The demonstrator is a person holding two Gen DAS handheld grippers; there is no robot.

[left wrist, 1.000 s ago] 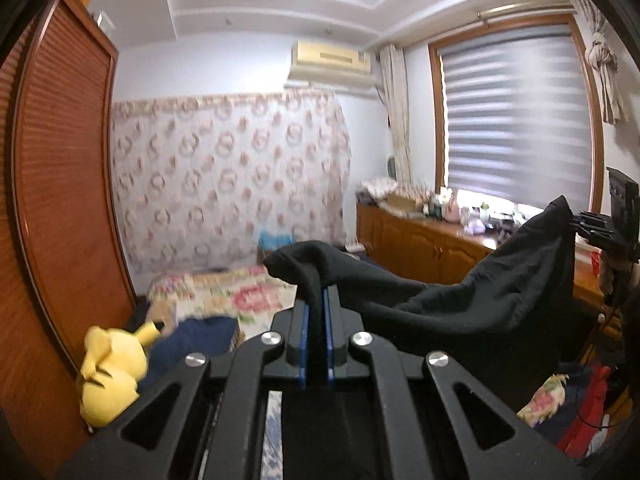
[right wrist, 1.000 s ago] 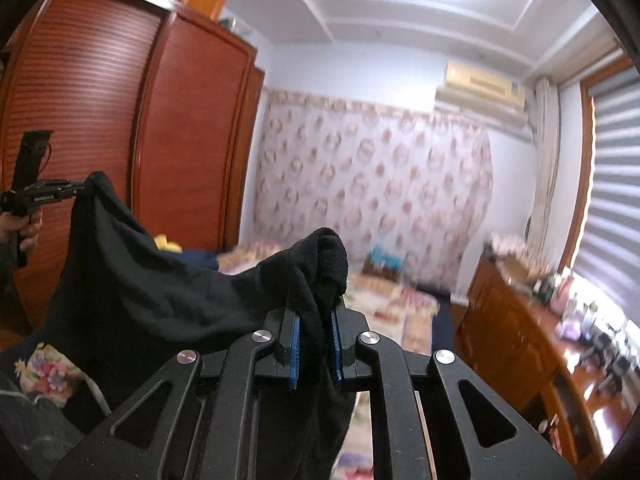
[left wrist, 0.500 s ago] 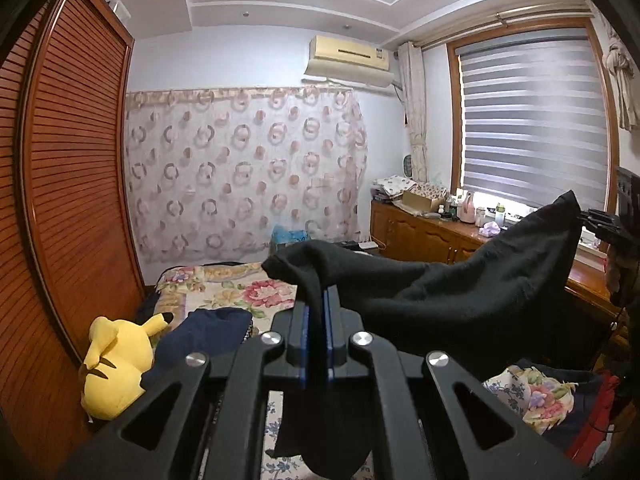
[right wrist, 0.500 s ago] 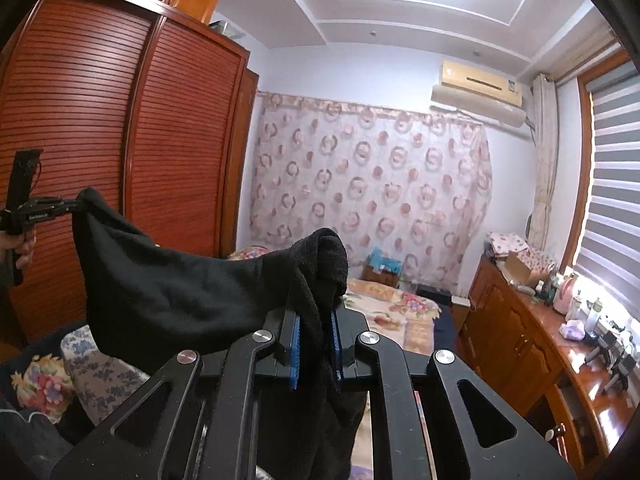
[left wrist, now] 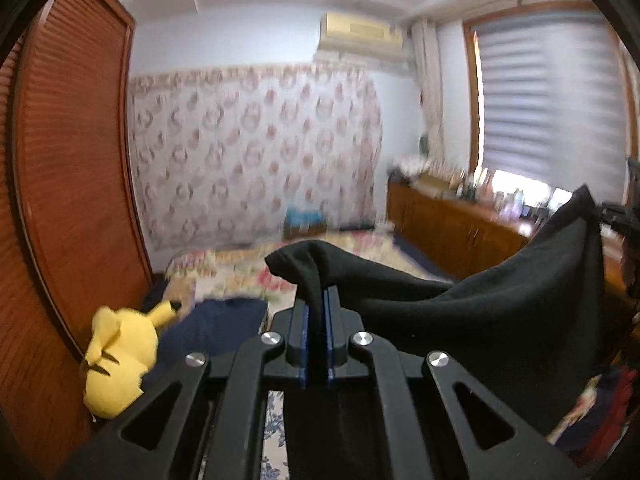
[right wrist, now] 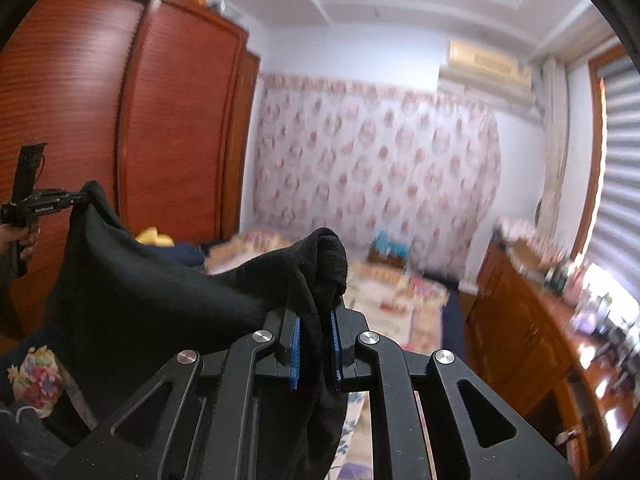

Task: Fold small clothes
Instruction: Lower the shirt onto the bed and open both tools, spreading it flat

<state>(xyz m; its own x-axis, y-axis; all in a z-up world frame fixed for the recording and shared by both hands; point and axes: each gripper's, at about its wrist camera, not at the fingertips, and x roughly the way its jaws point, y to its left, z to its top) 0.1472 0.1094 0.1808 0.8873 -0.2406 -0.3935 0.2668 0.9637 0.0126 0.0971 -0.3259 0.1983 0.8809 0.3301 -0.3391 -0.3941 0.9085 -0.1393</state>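
Observation:
A black garment (left wrist: 500,320) hangs stretched in the air between my two grippers, above a floral bed (left wrist: 240,276). My left gripper (left wrist: 315,300) is shut on one bunched corner of it, and the cloth sags away to the right toward the other gripper at the frame's edge. In the right wrist view my right gripper (right wrist: 316,320) is shut on the opposite corner of the black garment (right wrist: 160,300). The cloth runs left to the far gripper, held by a hand (right wrist: 16,236). The garment's lower part drops out of sight under both grippers.
A yellow plush toy (left wrist: 116,364) lies at the bed's left beside a dark blue cloth (left wrist: 216,328). A red-brown wardrobe (right wrist: 132,128) stands on the left, a wooden sideboard (right wrist: 532,332) with clutter on the right under the window. More clothes (left wrist: 592,404) lie at lower right.
Both grippers have moved forward and downward with the garment still stretched between them. The bed and plush toy now sit higher and larger in view, and the picture is blurred by motion.

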